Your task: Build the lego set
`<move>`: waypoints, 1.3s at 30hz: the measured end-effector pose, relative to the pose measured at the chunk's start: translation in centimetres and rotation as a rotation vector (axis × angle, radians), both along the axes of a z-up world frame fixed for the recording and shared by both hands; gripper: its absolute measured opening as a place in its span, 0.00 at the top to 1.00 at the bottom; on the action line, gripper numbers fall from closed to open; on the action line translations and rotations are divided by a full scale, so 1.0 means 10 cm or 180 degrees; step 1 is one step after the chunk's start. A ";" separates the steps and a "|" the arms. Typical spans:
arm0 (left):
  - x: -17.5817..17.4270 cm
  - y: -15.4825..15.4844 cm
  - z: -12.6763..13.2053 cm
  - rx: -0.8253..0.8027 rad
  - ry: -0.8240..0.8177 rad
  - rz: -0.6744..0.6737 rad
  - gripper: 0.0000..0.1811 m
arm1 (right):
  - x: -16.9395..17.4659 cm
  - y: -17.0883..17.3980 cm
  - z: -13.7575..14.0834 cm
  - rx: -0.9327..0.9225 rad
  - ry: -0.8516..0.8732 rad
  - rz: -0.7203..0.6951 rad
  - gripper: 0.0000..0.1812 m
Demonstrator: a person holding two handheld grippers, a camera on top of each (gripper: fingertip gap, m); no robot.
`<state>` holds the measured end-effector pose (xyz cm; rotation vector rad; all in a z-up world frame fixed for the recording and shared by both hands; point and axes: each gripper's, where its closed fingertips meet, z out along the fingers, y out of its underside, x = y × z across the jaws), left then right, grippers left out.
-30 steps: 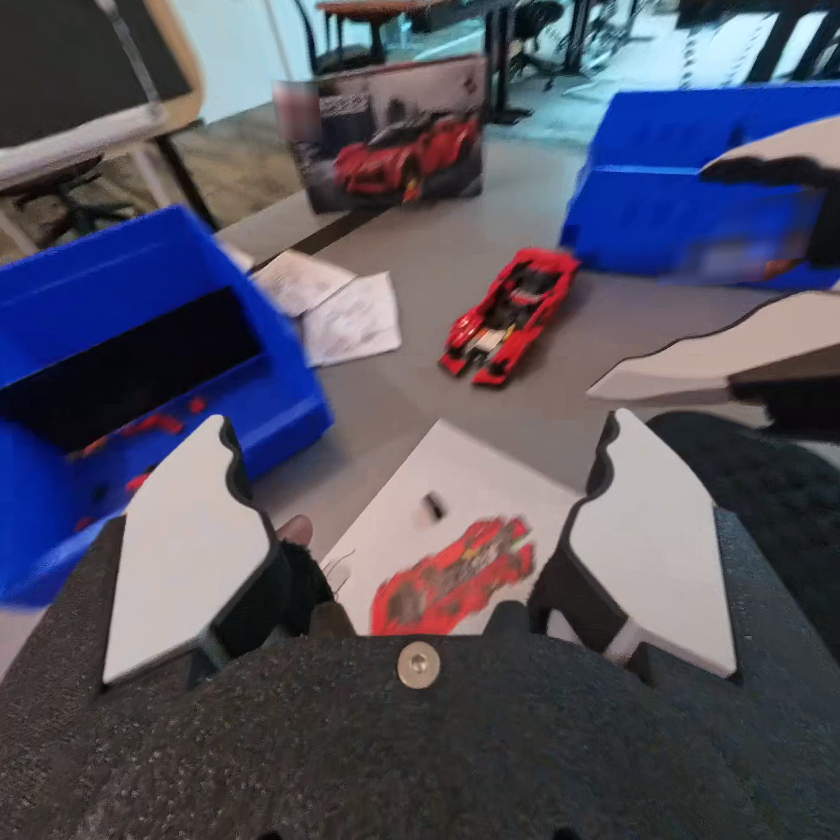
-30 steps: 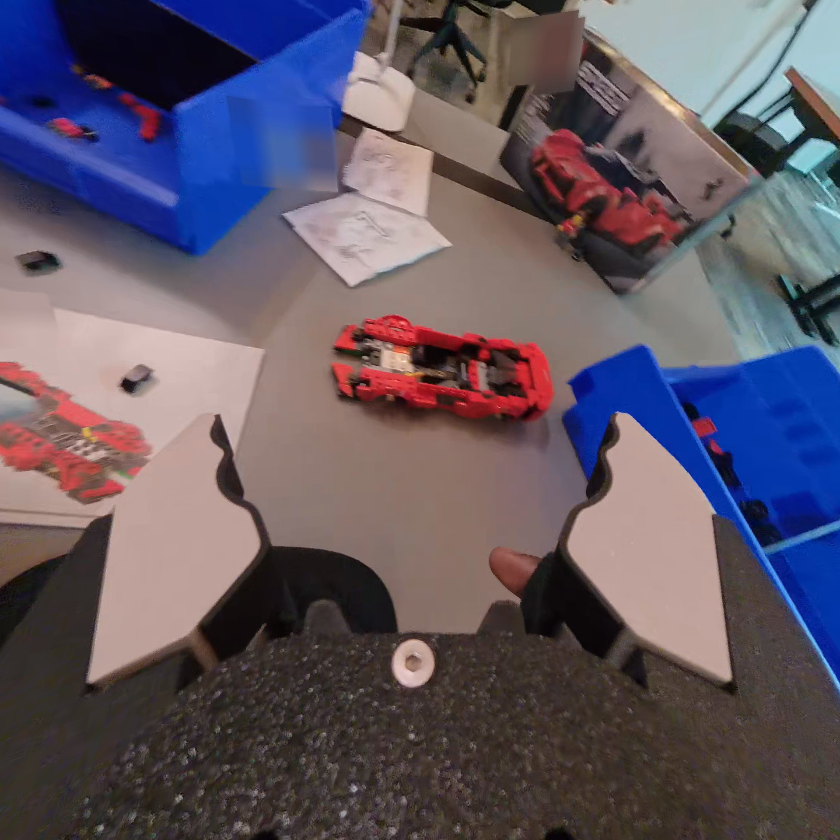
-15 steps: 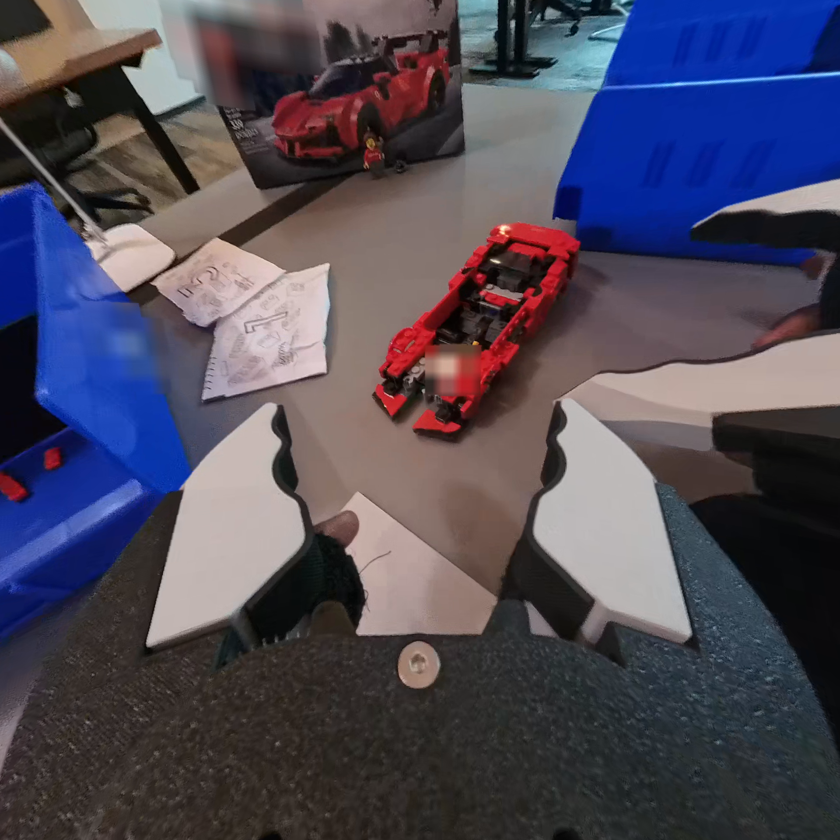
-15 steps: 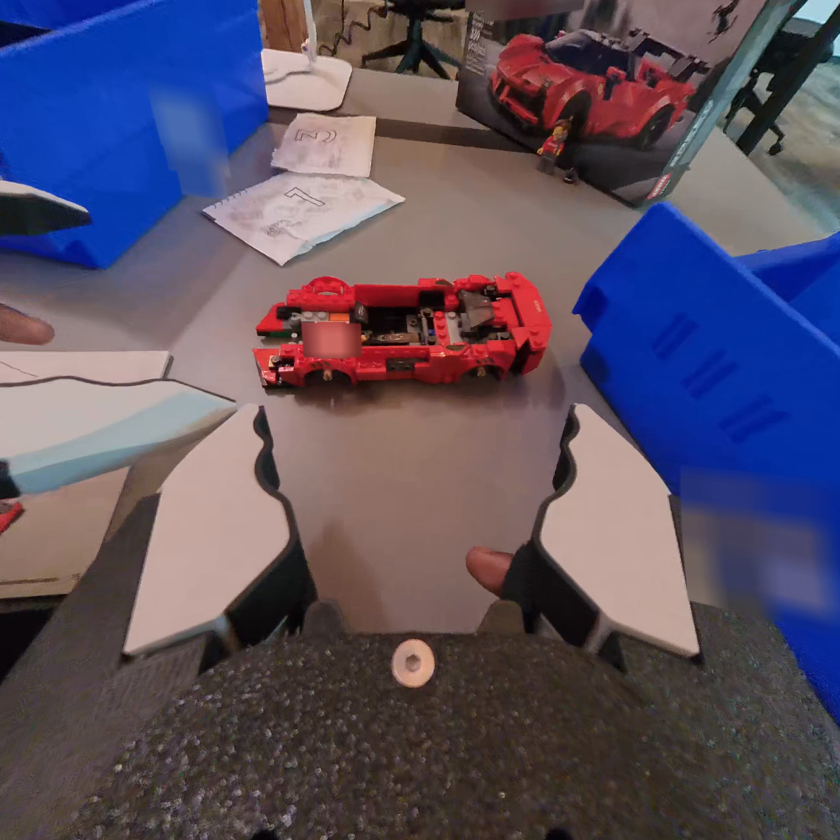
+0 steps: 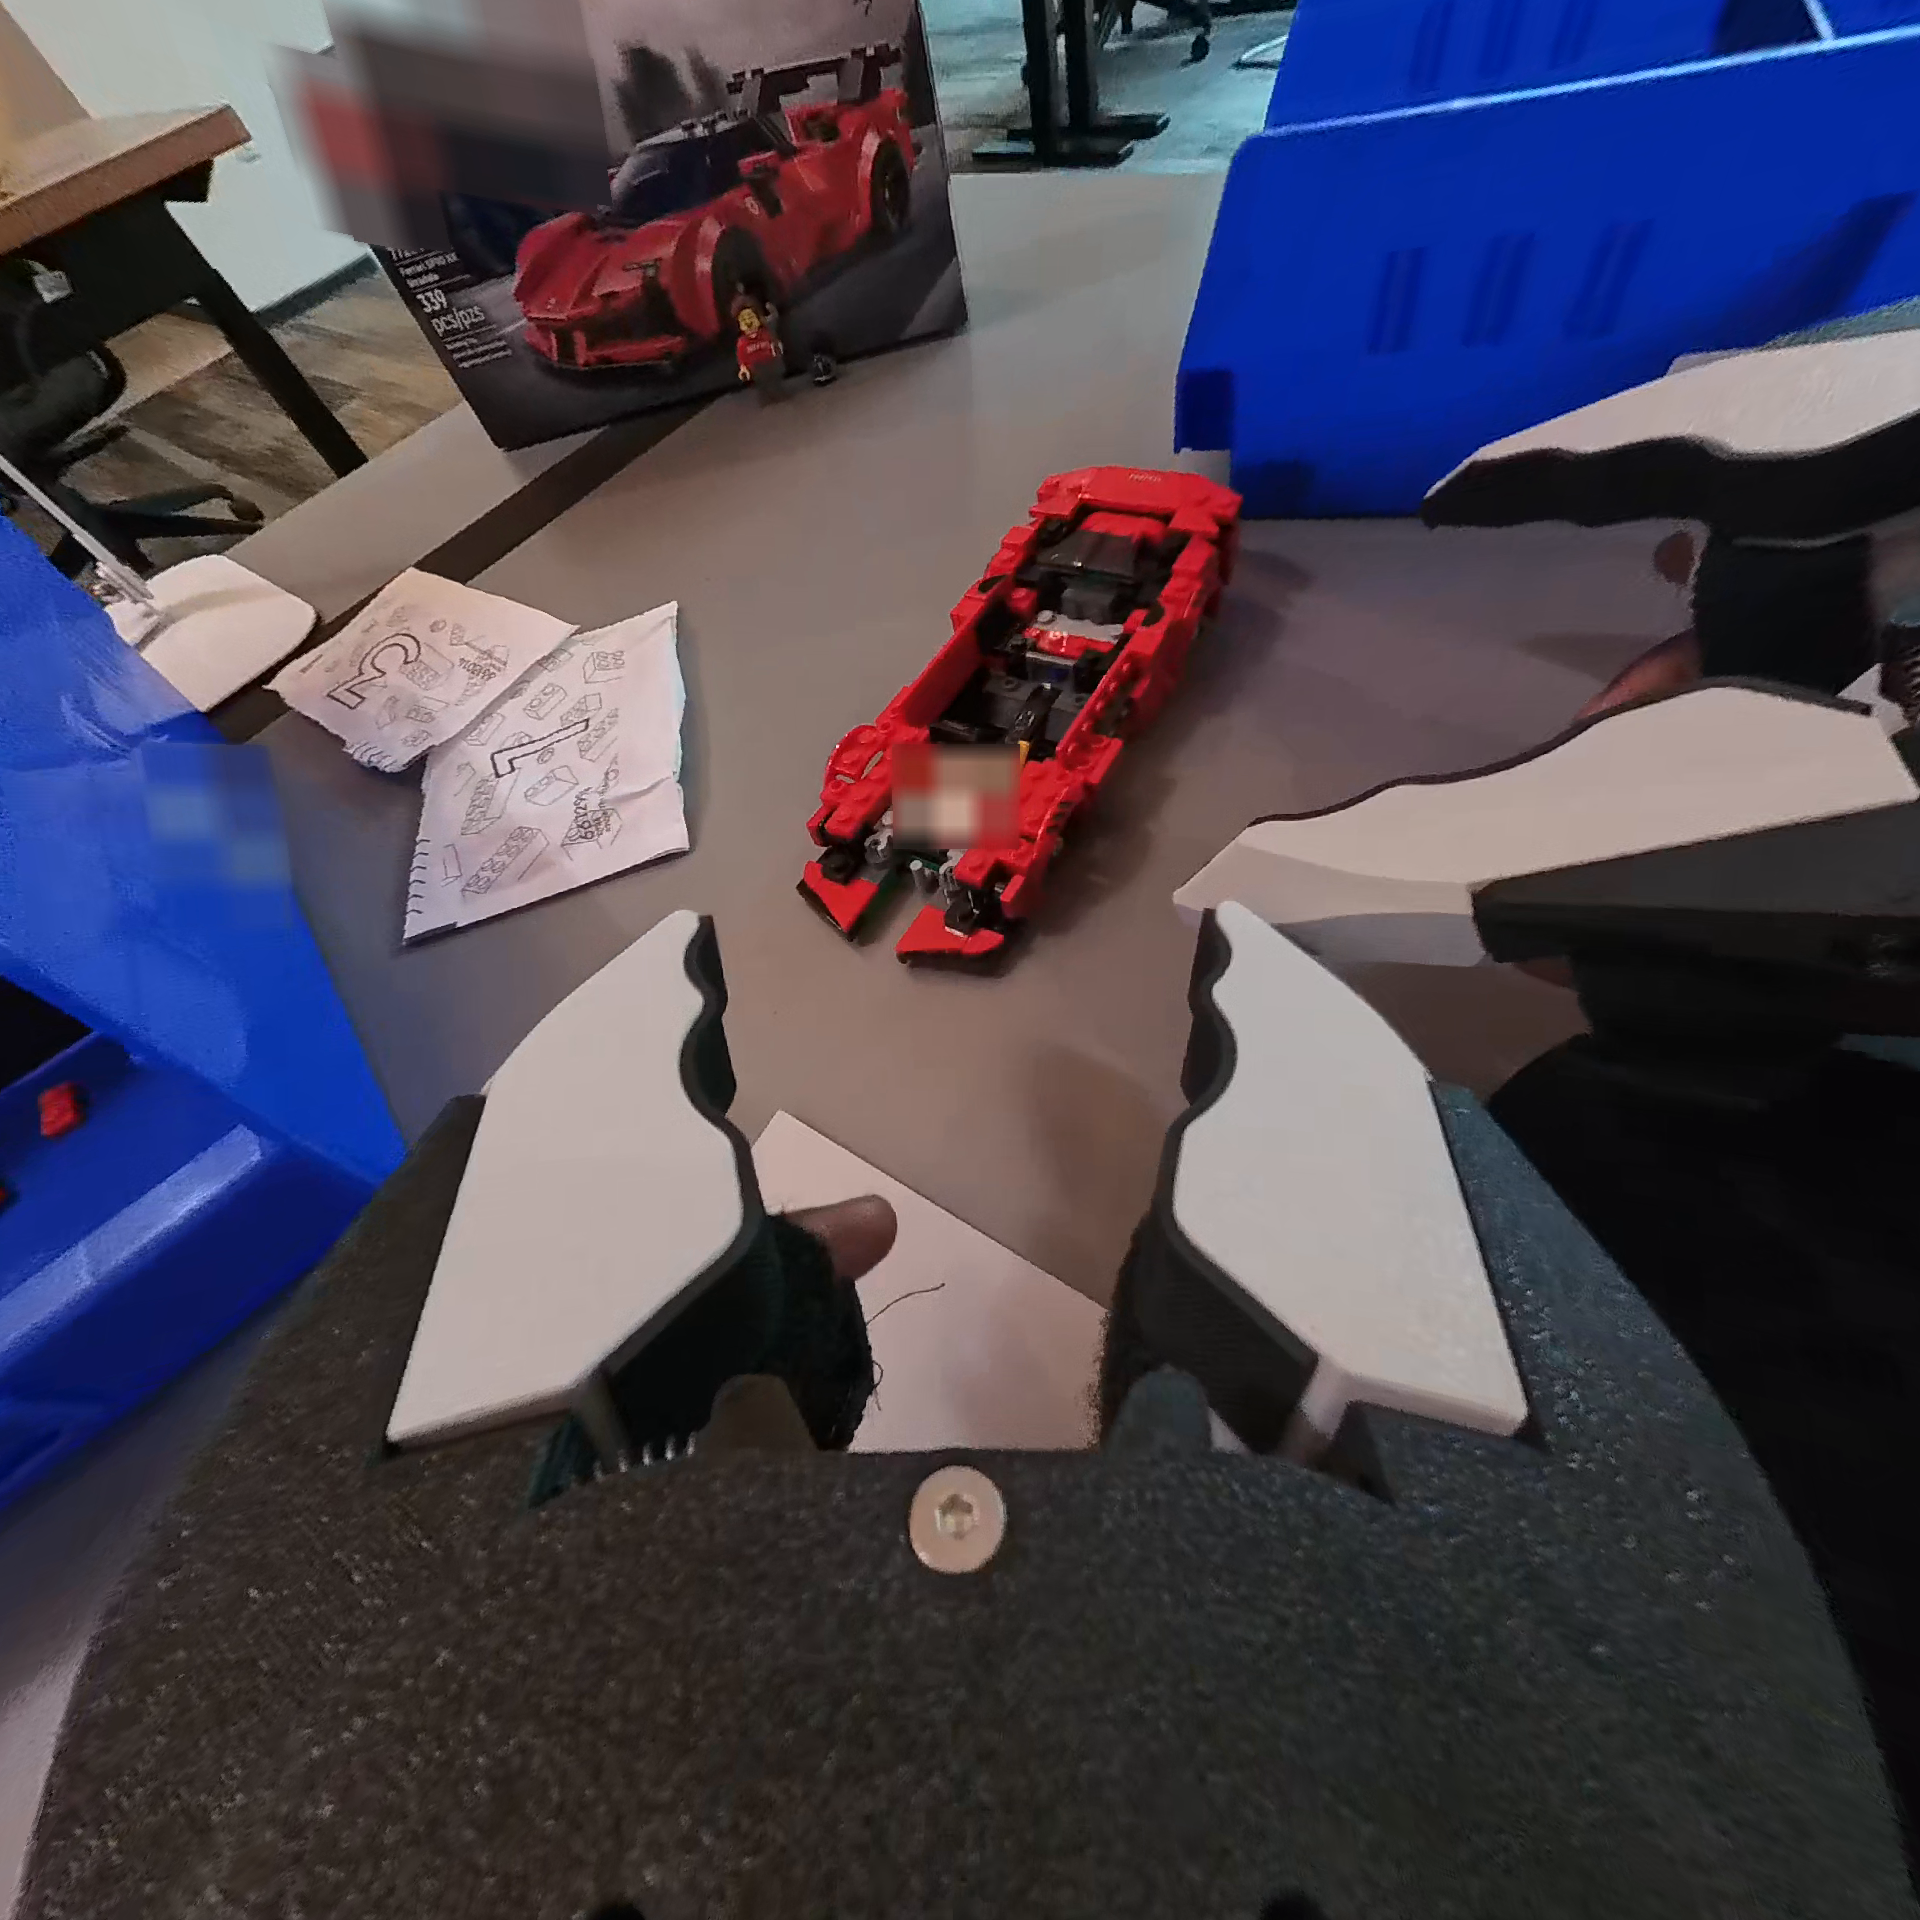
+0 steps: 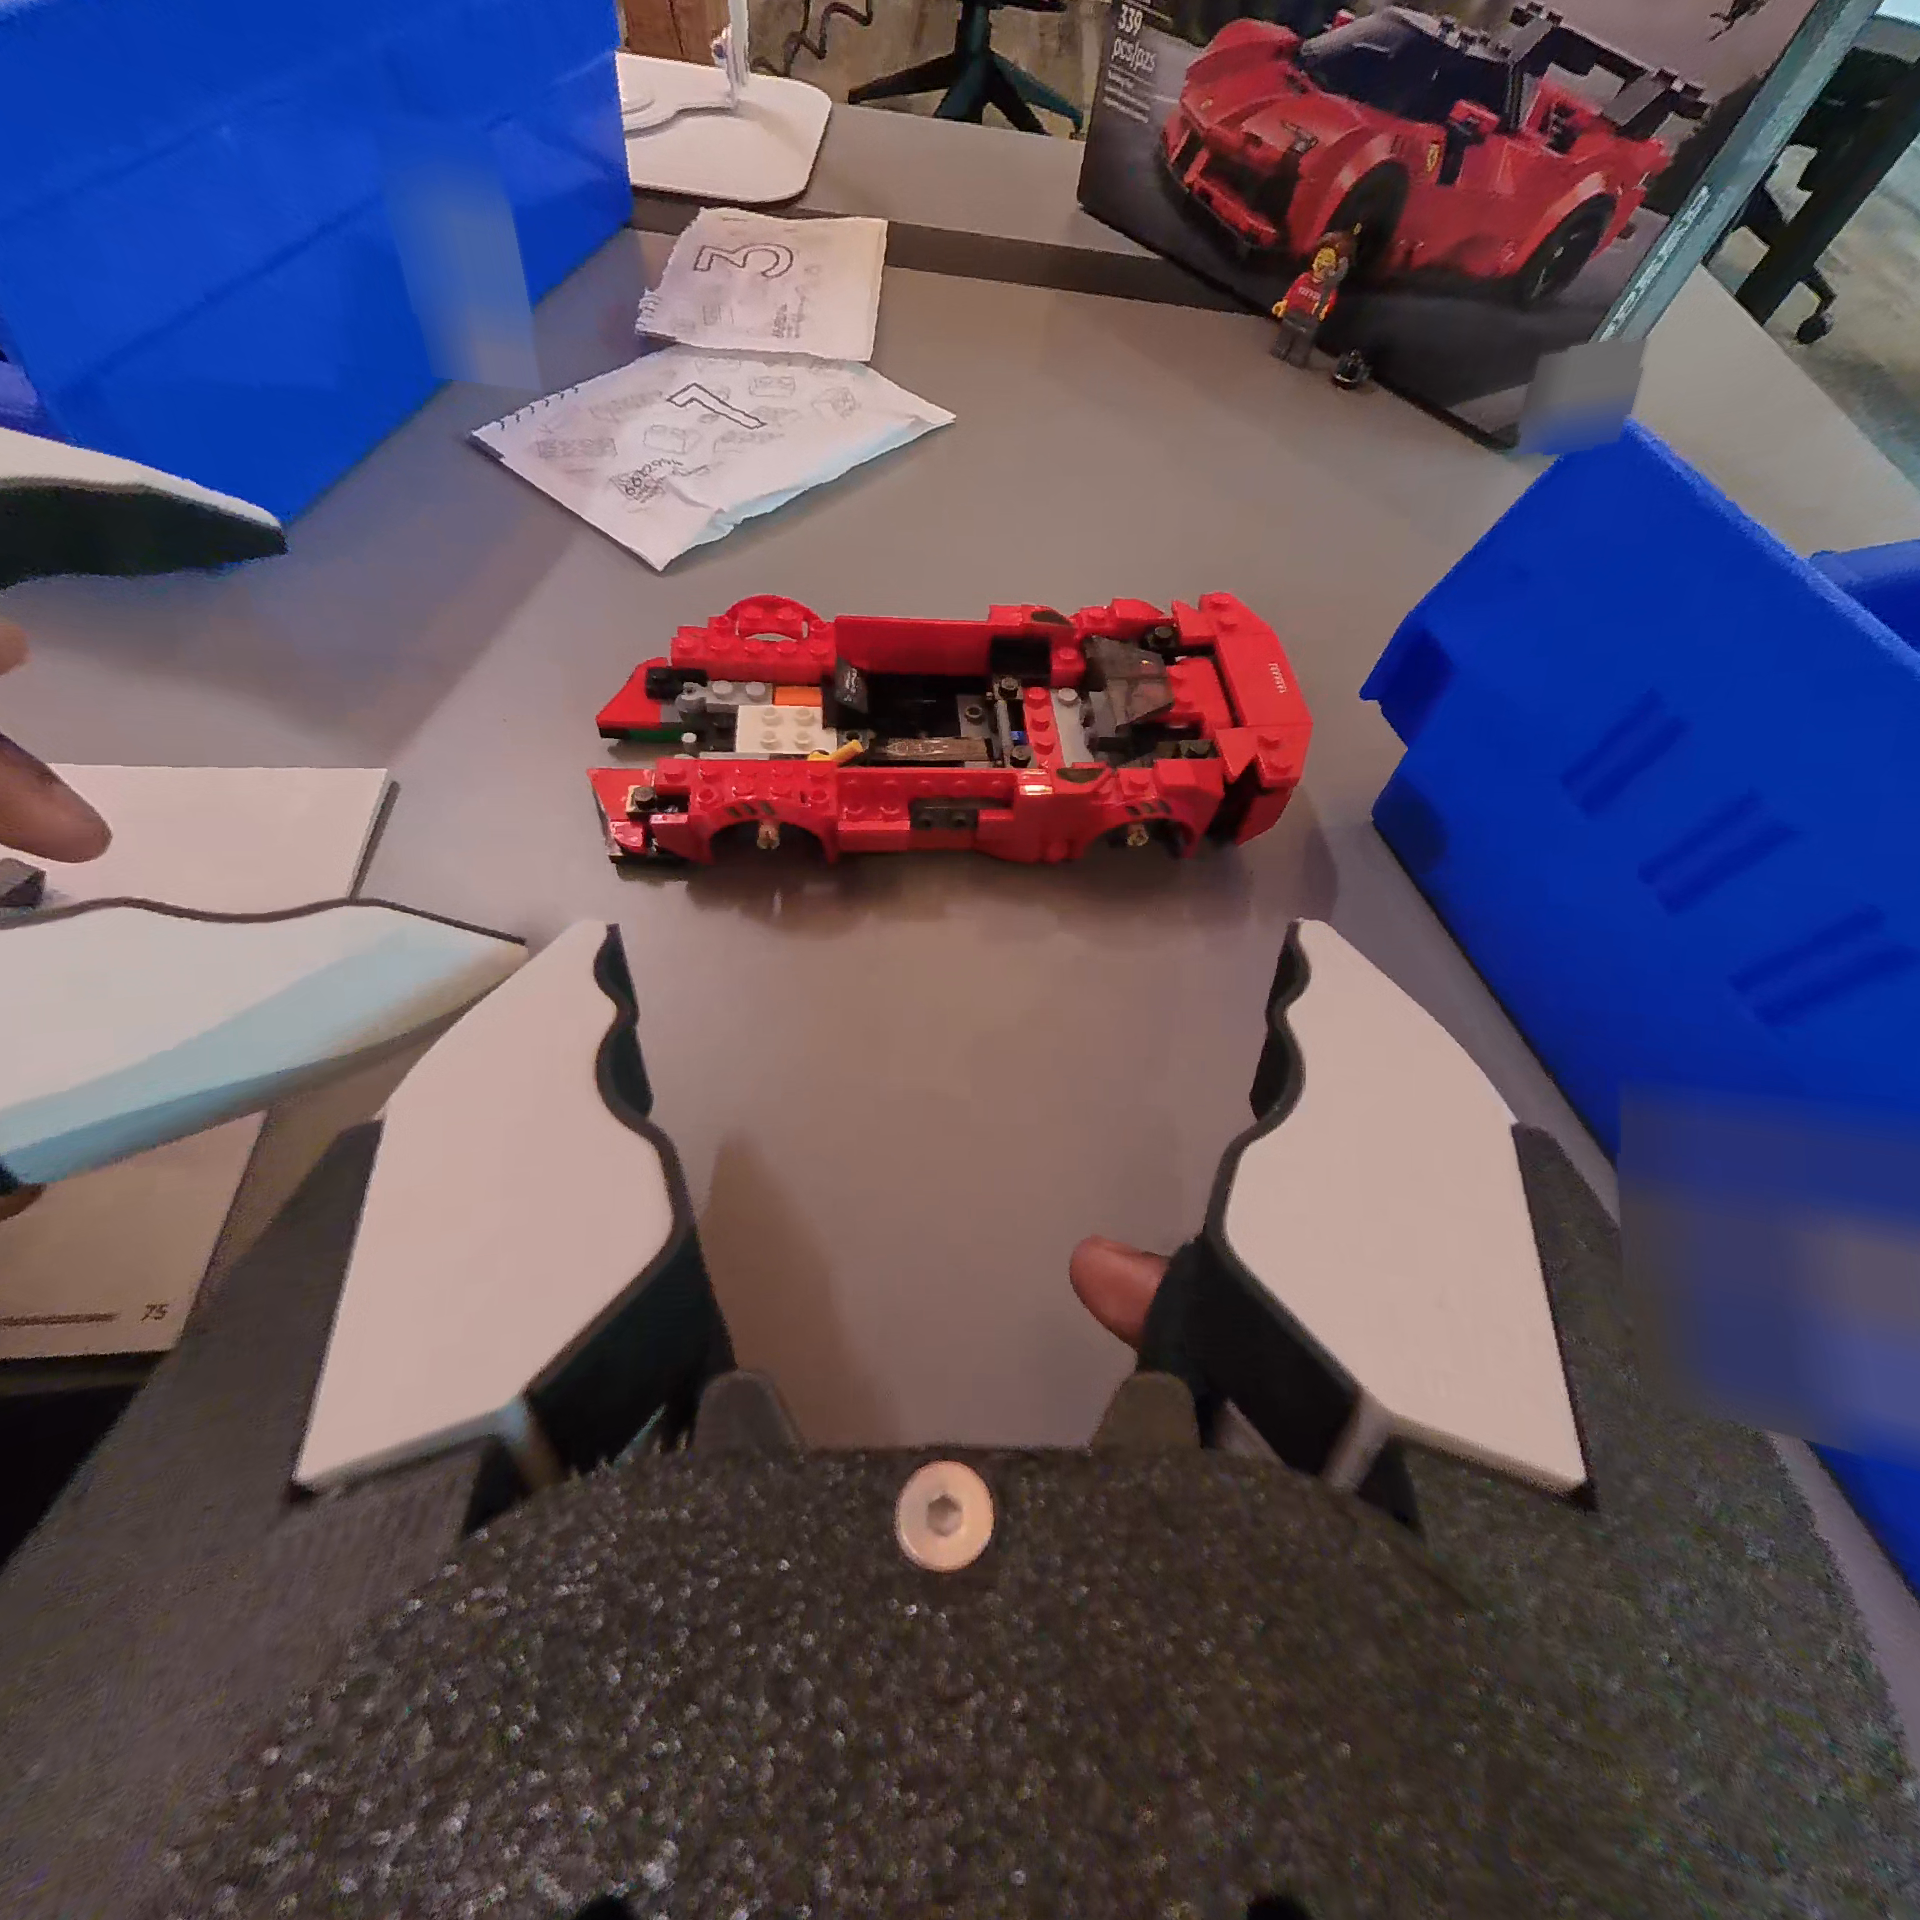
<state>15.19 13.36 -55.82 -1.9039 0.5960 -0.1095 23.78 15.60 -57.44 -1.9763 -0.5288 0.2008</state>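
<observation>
Right wrist view shows the red car (image 6: 951,732) lying flat on the grey counter (image 6: 935,1039), at 12 o'clock from my right tool (image 6: 951,1023). It has no roof and no wheels yet, so I think the build is partly done. My right tool is spread wide and holds nothing. My left tool (image 5: 961,1013) is spread wide too, with nothing in it. In the left wrist view the car sits at 12 o'clock, nose toward me.

A blue bin (image 6: 1683,821) stands at 2 o'clock, near the car's back end. Another blue bin (image 5: 156,935) is at 9 o'clock from my left tool, with a small red piece (image 5: 60,1110) inside. The open book (image 6: 208,831) lies at 9 o'clock from my right tool. Two paper bags (image 6: 717,447) lie past the car, and the box (image 6: 1403,187) stands at 1 o'clock.

To do this well, I think I should check the book, pick one small piece, hold the car down gently with one tool, and press straight.
</observation>
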 end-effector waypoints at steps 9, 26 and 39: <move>0.00 0.00 0.00 -0.0004 -0.0004 0.0004 0.53 | 0.00 0.00 -0.02 -0.0038 0.0055 0.0039 0.41; -0.02 0.00 0.02 0.0029 -0.0002 0.0049 0.54 | 0.02 0.01 -0.02 0.0054 -0.0077 0.0019 0.44; 0.01 0.00 -0.04 -0.0040 0.0008 0.0010 0.55 | 0.02 0.00 -0.05 0.0010 -0.0149 0.0032 0.48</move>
